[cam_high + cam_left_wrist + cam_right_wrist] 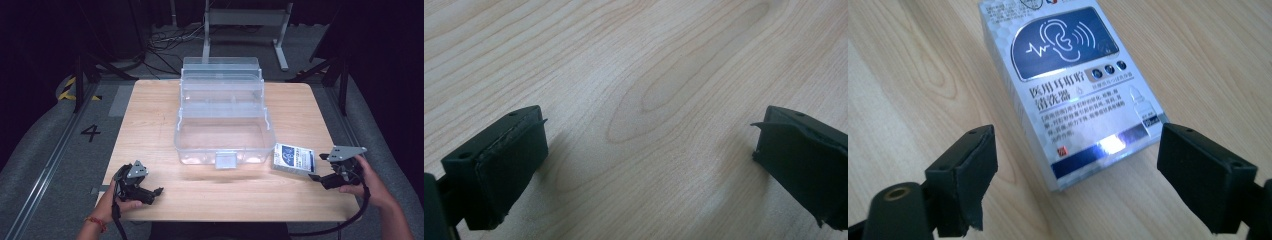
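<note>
Jaws of the right gripper (1075, 165) stand wide apart, flanking the near end of a flat silver-and-blue cardboard box (1083, 95) without touching it; it lies just right of the clear plastic toolbox (223, 120). Left gripper (649, 155) jaws gape over bare wooden surface (634, 60), left of that toolbox.

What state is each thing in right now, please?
Box: lid open, trays folded back, main bin looks empty.
Carton: lying flat on the table, shut, ungripped.
Right tool: open, jaws either side of the carton's near end.
Left tool: open, over bare wood.
</note>
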### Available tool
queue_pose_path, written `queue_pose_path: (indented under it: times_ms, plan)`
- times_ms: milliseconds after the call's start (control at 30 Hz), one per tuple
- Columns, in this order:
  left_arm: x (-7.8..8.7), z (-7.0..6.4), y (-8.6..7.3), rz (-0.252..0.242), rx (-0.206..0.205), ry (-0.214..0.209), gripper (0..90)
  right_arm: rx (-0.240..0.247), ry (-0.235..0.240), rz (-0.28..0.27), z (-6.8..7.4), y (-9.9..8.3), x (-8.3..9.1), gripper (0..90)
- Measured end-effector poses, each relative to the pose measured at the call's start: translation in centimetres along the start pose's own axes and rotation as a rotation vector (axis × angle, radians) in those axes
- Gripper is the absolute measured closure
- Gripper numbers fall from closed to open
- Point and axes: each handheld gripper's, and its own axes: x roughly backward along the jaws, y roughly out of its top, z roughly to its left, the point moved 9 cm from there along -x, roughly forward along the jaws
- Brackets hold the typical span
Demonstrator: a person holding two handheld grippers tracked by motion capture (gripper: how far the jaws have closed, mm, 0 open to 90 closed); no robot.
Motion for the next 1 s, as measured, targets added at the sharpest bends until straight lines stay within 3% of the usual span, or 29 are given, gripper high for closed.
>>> queue_pose_path:
  times_ms: [333,533,767,833,1000]
  plan:
    - [0.0,0.0,0.0,0.002,0.002,-0.005,0.6,0.054,0.066,0.062,-0.4,2.6,-2.5,17.0]
    - [0.0,0.0,0.0,0.002,0.002,-0.005,0.6,0.048,0.101,0.090,-1.3,4.0,-3.5,16.5]
    - [0.0,0.0,0.0,0.001,0.000,0.000,0.6,0.069,0.188,0.204,-1.4,3.9,-5.0,16.8]
    - [0.0,0.0,0.0,0.003,-0.001,-0.002,0.6,0.063,0.235,0.241,-1.1,3.7,-5.4,14.7]
    - [0.0,0.0,0.0,0.002,0.002,-0.005,0.6,0.102,0.233,0.264,-1.2,3.9,-5.8,9.0]
